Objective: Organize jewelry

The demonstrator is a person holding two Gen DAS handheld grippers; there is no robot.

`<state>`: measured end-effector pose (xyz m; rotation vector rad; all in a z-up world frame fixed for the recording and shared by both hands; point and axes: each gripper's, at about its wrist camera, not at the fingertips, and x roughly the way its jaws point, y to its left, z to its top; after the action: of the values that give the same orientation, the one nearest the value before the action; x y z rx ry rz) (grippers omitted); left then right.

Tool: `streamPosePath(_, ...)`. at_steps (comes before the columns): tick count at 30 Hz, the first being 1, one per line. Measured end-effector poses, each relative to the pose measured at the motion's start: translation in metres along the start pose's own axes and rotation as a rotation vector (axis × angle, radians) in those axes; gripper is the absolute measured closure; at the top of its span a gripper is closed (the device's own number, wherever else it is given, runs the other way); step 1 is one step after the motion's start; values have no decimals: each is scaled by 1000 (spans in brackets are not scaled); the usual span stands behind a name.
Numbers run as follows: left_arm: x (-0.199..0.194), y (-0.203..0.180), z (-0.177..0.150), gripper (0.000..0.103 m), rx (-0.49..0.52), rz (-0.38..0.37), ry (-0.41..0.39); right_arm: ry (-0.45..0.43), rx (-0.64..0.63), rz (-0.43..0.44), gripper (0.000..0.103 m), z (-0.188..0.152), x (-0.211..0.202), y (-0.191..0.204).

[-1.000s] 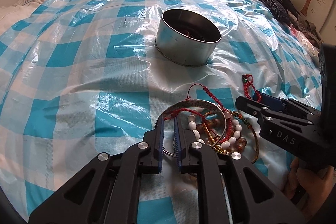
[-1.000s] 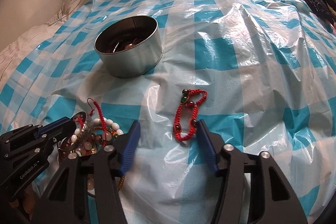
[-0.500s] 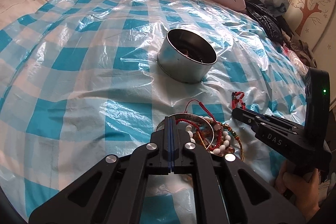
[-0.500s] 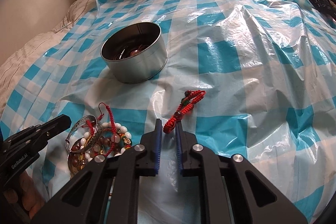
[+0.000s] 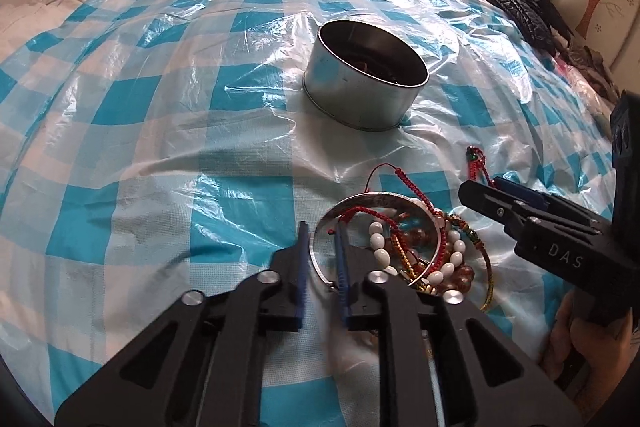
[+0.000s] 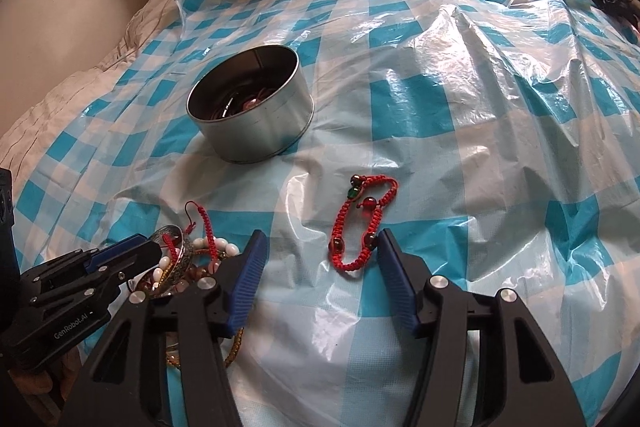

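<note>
While the red cord bracelet [image 6: 362, 223] lies flat on the bed's checked plastic sheet [image 6: 460, 99], the right tool [image 6: 320, 269] stands with its jaws just opened wide on either side of its near end, not pressing it. Left of it, the left tool [image 5: 320, 255], jaws slightly parted again, straddles the silver bangle [image 5: 360, 201] in the jewelry pile [image 5: 420, 247]. Beyond stands the round tin [image 6: 250, 107], some pieces inside.
</note>
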<state>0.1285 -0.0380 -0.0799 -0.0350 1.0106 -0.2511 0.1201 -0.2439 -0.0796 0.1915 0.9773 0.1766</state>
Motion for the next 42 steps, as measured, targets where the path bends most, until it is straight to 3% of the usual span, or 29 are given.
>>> streamPosePath(4, -15, -5, -2, 100, 30, 61, -46, 7, -7, 2, 66, 0, 2, 1)
streamPosePath(8, -32, 19, -3, 100, -82, 42, -101, 8, -15, 12, 81, -1, 2, 3)
streamPosePath(12, -41, 34, -2, 100, -145, 12, -150, -12, -18, 9, 86, -1, -2, 4)
streamPosePath(32, -42, 30, -2, 99, -146, -29, -182, -188, -47, 54, 88, 2, -40, 9)
streamPosePath(42, -28, 35, -1, 99, -165, -31, -109, -190, -50, 58, 88, 3, -41, 9)
